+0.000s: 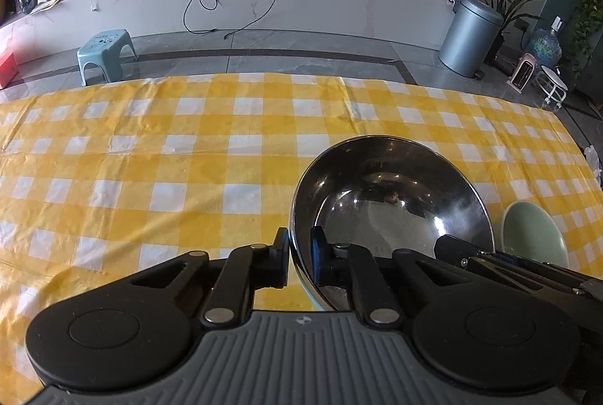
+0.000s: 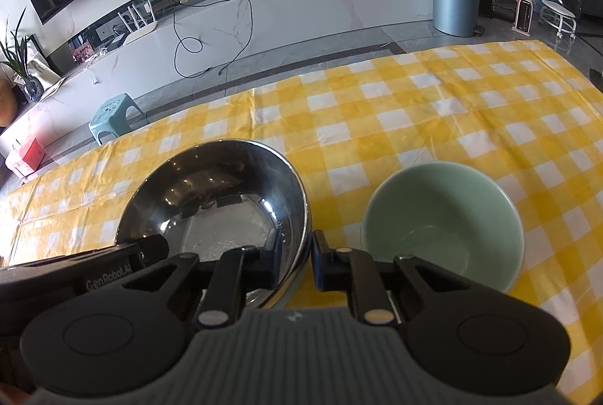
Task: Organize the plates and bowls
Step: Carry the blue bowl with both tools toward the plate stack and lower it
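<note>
While both grippers grasp it from opposite sides, the stainless-steel bowl (image 1: 392, 213) sits over the yellow-and-white checked tablecloth (image 1: 188, 156), whether resting on it or lifted just clear I cannot tell. The left gripper (image 1: 300, 260) is nearly closed on the bowl's near-left rim, one finger outside the wall and one inside; in its view the bowl lies at about 3 o'clock of centre. The right gripper (image 2: 296, 262) pinches the same bowl (image 2: 215, 209) at its right rim, again with one finger on each side of the wall, and the bowl lies at about 8 o'clock in that view. Under the steel rim near the right gripper a pale green edge shows, though what it belongs to is unclear. Just beside the steel bowl, at 4 o'clock in the right view, a pale green ceramic bowl (image 2: 444, 224) stands upright on the cloth. Beyond the table, toward 12 o'clock, are a teal plastic stool (image 1: 105, 54), a grey pedal bin (image 1: 471, 35), and a white marble ledge (image 1: 264, 2).
</note>
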Available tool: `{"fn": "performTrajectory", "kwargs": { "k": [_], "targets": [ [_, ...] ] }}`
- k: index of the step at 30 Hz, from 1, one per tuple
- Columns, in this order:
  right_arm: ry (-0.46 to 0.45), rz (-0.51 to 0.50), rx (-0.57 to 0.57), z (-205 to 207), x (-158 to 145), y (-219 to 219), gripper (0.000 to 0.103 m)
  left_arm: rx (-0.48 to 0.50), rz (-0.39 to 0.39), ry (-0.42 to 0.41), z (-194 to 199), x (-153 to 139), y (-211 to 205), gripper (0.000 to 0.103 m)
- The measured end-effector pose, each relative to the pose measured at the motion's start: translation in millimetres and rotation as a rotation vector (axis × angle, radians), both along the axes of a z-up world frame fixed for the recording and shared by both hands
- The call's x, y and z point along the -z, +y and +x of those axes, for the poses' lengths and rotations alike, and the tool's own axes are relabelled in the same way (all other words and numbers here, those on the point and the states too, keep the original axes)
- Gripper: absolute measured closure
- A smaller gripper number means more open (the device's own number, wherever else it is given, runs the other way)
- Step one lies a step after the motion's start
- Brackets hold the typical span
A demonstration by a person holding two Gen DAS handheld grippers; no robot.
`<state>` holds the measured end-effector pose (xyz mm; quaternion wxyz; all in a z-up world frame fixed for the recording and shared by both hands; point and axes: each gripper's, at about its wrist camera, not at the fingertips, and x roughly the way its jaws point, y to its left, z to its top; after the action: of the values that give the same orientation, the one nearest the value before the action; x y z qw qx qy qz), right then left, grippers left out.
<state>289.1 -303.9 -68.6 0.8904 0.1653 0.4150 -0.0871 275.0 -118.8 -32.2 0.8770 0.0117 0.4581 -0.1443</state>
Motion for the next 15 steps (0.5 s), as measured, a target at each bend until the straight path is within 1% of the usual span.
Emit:
{"fn": "performTrajectory", "kwargs": {
  "k": [4, 8, 15],
  "targets": [
    [0.007, 0.002, 0.011, -2, -3, 1, 0.093, -0.011, -0.011, 0.004, -2, -5, 4, 0.093],
    [-0.004, 0.028, 0.016, -10, -11, 0, 0.093, -0.013, -0.021, -0.005, -8, -16, 8, 0.094],
    [-0.035, 0.089, 0.024, -41, -33, 5, 0.093, -0.030, -0.050, -0.033, -36, -46, 26, 0.094]
  ]
}}
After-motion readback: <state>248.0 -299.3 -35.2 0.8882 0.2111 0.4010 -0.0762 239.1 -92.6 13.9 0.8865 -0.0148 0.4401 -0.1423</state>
